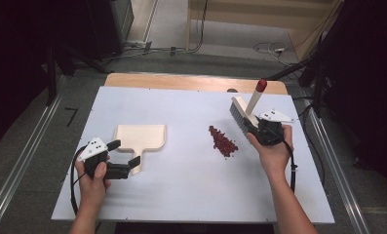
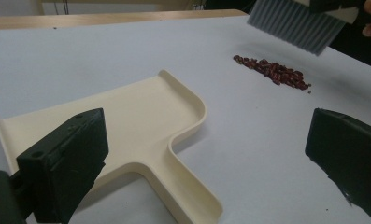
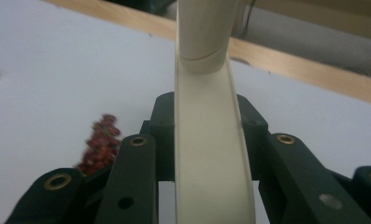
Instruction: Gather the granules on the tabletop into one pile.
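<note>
Brush gripped on the right, dustpan between open tongs on the left.

The right tongs (image 1: 257, 126) clamp the cream brush (image 1: 244, 111) by its handle, bristles lifted beside the red beans (image 1: 222, 141). The left tongs (image 1: 126, 153) gape wide astride the handle of the dustpan (image 1: 139, 137), which lies flat on the white counter (image 1: 191, 190), not pinching it.

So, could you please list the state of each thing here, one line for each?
Brush: held by its handle in the right tongs, lifted, bristles off the table.
Dustpan: lying flat on the table, empty, not gripped.
Red beans: in a loose pile on the table, not swept yet.
Left tongs: open, either side of the dustpan handle.
</note>
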Available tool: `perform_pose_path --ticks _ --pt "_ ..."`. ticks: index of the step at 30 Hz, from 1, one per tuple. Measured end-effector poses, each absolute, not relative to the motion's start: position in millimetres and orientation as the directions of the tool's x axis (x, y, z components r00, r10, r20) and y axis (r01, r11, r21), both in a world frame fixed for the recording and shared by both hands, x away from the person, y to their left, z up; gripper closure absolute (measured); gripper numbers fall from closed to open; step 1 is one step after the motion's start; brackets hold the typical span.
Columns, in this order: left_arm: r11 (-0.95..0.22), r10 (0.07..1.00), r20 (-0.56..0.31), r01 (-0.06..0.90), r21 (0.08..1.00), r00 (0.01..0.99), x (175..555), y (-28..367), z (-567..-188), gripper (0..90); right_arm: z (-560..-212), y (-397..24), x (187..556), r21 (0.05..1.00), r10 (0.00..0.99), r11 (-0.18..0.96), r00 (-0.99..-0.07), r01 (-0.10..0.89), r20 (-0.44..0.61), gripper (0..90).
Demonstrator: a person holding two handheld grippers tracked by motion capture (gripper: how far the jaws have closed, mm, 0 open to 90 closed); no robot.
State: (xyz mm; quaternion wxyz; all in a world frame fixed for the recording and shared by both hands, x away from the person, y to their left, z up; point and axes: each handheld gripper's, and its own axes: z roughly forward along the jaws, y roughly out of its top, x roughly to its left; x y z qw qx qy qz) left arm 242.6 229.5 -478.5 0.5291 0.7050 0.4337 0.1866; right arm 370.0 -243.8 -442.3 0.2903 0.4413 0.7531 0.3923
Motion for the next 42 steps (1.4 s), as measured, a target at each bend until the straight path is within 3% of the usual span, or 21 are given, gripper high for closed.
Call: perform_pose_path --ticks 4,12,24,30,33,37,42 --pt "-0.062 0.809 -0.197 0.413 0.908 0.554 242.9 229.1 -478.7 0.0 -463.4 -237.8 373.1 0.816 0.889 0.332 -0.447 0.473 -0.102 65.7" --pt "-0.063 0.808 -0.196 0.412 0.909 0.556 242.7 229.7 -478.4 0.0 -468.8 -211.6 362.9 0.818 0.860 0.355 -0.502 0.454 -0.095 65.7" --pt "-0.063 0.807 -0.195 0.411 0.909 0.557 243.1 229.3 -478.2 0.0 -465.6 -198.4 353.2 0.826 0.835 0.369 -0.542 0.427 -0.092 65.7" --pt "-0.060 0.809 -0.196 0.410 0.910 0.554 242.9 230.6 -478.2 0.0 -448.4 -211.8 355.7 0.852 0.829 0.357 -0.551 0.384 -0.100 65.7" --pt "-0.062 0.810 -0.196 0.414 0.908 0.553 242.8 230.3 -479.0 0.0 -430.5 -229.2 360.6 0.871 0.719 0.414 -0.682 0.265 -0.134 65.7" --pt "-0.061 0.812 -0.198 0.417 0.907 0.549 243.2 229.0 -479.7 0.0 -419.2 -251.5 364.8 0.830 0.422 0.543 -0.896 0.130 -0.136 65.6" --pt "-0.068 0.813 -0.194 0.421 0.905 0.550 243.4 227.2 -479.7 0.0 -432.8 -274.5 370.2 0.790 0.178 0.610 -0.982 0.057 -0.066 65.7"
